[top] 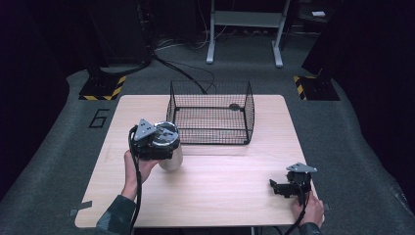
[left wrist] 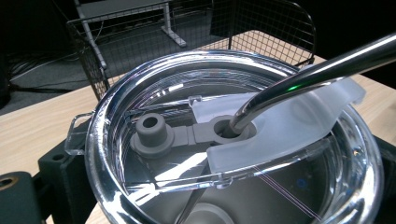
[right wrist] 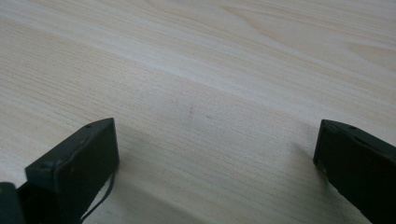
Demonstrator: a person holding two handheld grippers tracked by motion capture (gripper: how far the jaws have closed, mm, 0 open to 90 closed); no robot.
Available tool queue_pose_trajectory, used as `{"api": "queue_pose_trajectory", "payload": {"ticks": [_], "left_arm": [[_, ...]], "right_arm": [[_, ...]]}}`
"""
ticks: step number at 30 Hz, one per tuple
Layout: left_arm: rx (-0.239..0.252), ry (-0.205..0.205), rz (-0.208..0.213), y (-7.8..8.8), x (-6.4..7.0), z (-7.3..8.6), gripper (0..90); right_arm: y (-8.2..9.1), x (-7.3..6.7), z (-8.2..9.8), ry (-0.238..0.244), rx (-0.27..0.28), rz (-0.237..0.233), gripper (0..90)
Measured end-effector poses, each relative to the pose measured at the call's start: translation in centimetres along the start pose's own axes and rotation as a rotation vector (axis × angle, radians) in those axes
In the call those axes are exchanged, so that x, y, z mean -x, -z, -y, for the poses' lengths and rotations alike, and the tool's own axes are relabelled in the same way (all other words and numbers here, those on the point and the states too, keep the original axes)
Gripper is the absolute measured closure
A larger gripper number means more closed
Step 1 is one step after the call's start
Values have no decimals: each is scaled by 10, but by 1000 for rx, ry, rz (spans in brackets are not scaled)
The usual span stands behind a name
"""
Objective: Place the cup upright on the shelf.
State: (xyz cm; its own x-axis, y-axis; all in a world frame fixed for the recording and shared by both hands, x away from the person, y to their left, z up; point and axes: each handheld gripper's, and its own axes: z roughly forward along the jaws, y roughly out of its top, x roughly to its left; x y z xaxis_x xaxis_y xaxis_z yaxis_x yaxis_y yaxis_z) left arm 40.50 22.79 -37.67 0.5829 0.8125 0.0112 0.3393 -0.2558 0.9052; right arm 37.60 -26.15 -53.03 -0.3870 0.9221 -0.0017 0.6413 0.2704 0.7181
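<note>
filling the left gripper view from edge to edge, nearest the lens, is the clear lid (left wrist: 233, 140) of a steel tumbler (top: 170, 147); a metal straw (left wrist: 317, 70) runs from the upper right of that frame down into a grey silicone seal (left wrist: 187, 133) at the lid's middle, beside a frosted flap (left wrist: 289, 126); the left gripper (top: 154, 144) is clenched on the tumbler, one black jaw showing against the lid's rim at the lower left of its own view; in the high view the tumbler stands upright left of centre on the wooden table (top: 220, 191), just beside the lower left corner of a black wire basket (top: 211, 111) that sits at the table's upper middle; the person's left hand (top: 133, 166) grips that tool from below; at the lower right of the high view the right gripper (top: 281, 188) rests on the table, well apart from the tumbler, held by the right hand (top: 309, 209); in its own view the jaws are spread wide over bare wood, grasping nothing.
</note>
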Motion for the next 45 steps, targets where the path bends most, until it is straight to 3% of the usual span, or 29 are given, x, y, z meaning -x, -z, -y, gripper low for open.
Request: {"api": "queue_pose_trajectory", "payload": {"ticks": [10,45], "left_arm": [[13,-24,17,-4,6,-13,41],[30,-48,91,-17,17,-55,41]], "right_arm": [[0,0,0,1,0,0,0],[0,0,0,1,0,0,0]]}}
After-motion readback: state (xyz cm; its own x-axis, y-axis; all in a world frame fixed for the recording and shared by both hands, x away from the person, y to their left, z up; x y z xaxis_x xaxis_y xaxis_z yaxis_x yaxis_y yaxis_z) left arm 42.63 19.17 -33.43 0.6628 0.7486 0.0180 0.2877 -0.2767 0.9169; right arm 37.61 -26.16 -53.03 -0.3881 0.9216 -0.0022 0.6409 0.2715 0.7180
